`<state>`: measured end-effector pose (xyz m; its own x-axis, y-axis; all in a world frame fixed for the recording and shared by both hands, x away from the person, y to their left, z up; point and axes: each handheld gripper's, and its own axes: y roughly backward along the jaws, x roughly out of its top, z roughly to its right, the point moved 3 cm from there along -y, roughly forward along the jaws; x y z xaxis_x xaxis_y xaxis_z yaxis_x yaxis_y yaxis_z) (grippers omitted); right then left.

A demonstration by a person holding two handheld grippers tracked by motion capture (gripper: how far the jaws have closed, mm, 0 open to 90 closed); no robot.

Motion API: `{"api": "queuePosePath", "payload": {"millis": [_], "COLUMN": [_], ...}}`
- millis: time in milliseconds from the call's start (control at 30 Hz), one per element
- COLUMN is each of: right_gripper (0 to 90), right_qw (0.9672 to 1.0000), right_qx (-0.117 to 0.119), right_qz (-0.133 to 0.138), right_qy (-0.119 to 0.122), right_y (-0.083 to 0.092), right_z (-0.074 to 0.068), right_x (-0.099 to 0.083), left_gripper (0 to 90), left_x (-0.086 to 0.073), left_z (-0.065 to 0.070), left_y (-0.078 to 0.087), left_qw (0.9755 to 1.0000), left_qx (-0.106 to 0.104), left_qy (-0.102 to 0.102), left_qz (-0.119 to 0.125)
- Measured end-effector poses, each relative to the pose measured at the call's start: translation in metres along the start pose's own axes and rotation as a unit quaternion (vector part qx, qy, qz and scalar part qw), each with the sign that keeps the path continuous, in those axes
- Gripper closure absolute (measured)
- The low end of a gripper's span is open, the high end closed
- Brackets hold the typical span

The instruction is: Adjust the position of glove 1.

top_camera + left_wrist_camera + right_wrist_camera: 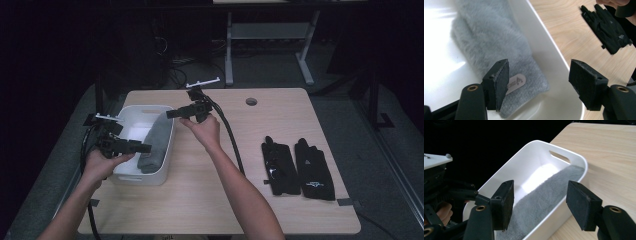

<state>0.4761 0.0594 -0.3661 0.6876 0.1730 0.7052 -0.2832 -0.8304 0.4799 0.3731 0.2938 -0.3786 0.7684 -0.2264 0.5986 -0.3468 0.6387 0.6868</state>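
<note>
- A grey fleece glove (496, 47) lies lengthwise in a white plastic bin (131, 176), along its right wall, at the left of the wooden surface (210, 190).
- It looks soft, light and limp; the knitted cuff seems the firmest hold.
- Left tongs (537, 82) and right tongs (539, 202) are spread, empty, above the bin.
- Two black gloves (297, 167) lie well apart, right.

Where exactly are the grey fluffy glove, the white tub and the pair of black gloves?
grey fluffy glove (491, 40): left gripper view, middle of its fuzzy body.
white tub (574, 157): right gripper view, far rim near the handle slot.
black gloves (298, 167): high view, inner edge of the right-hand glove, beside its mate.
</note>
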Motion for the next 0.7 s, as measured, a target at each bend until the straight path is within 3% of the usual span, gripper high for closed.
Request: {"api": "queuePosePath", "payload": {"millis": [367, 700], "right_gripper": [36.6, 35.0], "right_qw": [0.9998, 0.9993], "right_qx": [-0.012, -0.025], "right_qz": [0.014, 0.025], "right_qy": [-0.003, -0.014], "right_y": [0.038, 0.075], "right_z": [0.010, 0.032], "right_x": [-0.002, -0.013], "left_gripper": [28.1, 26.4], "left_x": [0.011, 0.021], "left_z": [0.023, 0.044], "left_y": [-0.006, -0.014], "left_qw": [0.9996, 0.9987], "left_qx": [-0.010, -0.012], "left_qy": [-0.027, -0.048], "left_qz": [0.005, 0.013]}}
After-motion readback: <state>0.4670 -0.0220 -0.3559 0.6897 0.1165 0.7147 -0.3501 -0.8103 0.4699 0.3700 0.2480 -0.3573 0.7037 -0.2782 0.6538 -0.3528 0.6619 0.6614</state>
